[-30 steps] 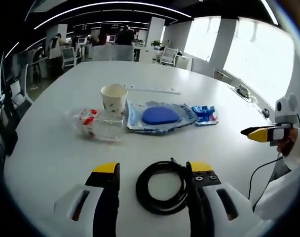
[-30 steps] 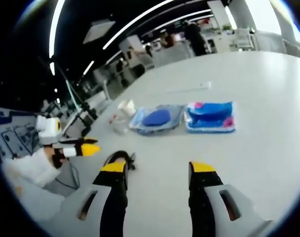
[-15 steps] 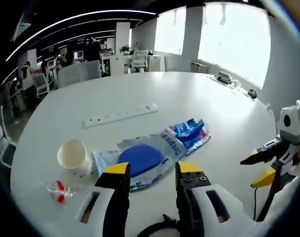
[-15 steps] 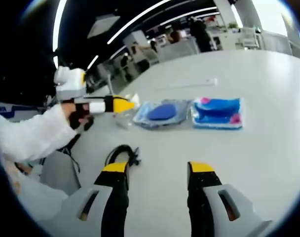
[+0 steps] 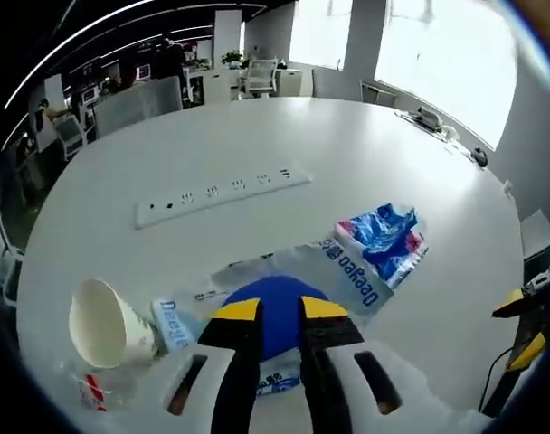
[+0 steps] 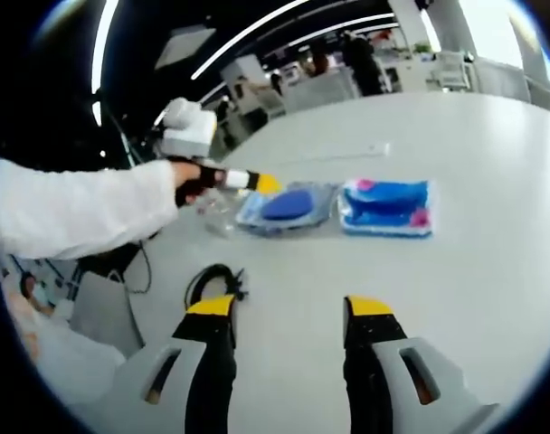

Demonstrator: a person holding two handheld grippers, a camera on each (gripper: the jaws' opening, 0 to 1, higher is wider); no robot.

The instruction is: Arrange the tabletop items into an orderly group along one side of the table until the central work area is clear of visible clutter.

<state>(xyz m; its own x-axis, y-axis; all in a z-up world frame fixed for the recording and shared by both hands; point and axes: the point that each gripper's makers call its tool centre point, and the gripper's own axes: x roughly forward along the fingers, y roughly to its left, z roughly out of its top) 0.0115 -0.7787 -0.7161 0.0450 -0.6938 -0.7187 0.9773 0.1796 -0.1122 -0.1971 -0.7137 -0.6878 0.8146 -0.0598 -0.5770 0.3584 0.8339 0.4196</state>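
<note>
The left gripper (image 5: pixel 280 310), jaws nearly pressed together, sits directly over the blue-disc packet (image 5: pixel 284 294); the right gripper (image 6: pixel 289 309), jaws spread, hangs well back over the bench (image 6: pixel 492 226).

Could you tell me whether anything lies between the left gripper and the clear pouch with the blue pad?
Nothing visible does. The left gripper is right over the clear pouch, jaws nearly closed above its blue pad. The paper cup lies off to one side, the blue packet to the other.
</note>
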